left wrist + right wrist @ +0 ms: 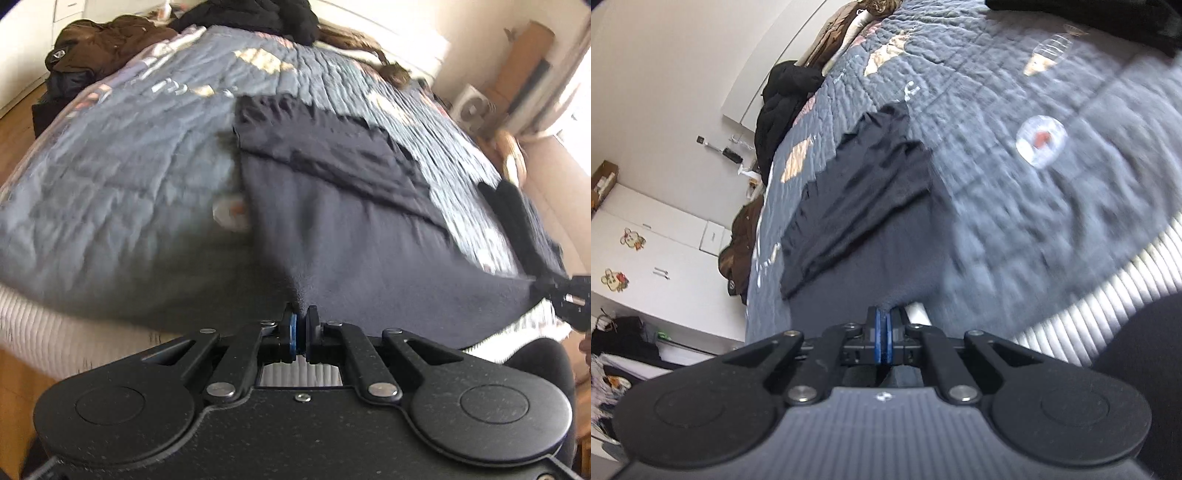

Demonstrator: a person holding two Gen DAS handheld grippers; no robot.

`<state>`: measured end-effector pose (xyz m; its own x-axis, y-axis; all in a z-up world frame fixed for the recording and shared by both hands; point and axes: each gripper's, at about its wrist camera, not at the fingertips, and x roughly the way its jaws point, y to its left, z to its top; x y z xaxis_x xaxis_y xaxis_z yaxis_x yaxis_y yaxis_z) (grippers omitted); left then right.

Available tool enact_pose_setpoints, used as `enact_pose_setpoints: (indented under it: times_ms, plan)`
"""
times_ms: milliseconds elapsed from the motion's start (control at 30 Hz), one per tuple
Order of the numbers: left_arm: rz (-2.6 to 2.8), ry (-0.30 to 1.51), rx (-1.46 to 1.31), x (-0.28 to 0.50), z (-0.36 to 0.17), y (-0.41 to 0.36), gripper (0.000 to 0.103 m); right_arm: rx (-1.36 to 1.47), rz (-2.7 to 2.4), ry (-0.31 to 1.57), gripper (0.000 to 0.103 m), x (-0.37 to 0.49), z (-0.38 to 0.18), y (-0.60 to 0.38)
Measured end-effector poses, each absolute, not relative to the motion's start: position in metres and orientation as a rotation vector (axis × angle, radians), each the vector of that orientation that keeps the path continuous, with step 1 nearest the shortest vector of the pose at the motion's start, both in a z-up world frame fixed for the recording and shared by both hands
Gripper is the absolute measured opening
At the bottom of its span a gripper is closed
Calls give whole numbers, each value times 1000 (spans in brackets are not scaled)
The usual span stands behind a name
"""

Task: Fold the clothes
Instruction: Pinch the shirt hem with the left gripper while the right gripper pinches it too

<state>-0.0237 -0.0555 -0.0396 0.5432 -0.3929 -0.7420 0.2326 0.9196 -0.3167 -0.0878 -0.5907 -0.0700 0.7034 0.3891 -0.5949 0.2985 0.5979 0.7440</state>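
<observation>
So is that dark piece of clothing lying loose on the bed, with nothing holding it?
No, the left fingers are pinched shut on the near edge of the dark garment, lifting it off the bed cover.

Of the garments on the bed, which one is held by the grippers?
The dark navy garment, spread on the grey quilt, pinched at its near edge. The brown jacket and black jacket lie untouched at the far end.

No text, label or number is legible anywhere here.

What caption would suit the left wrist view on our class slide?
Left gripper and right gripper pinch a dark garment's near edge over a quilted bed.
</observation>
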Motion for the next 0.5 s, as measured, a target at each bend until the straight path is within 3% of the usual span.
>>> enact_pose_setpoints:
  times_ms: [200,500]
  plan:
    - [-325,899,-133,62,-42,-84,4,912,57,821,3,3,-76,-595]
    - [-289,963,-102,151,-97,-117,4,784,9,917,5,98,-131,-580]
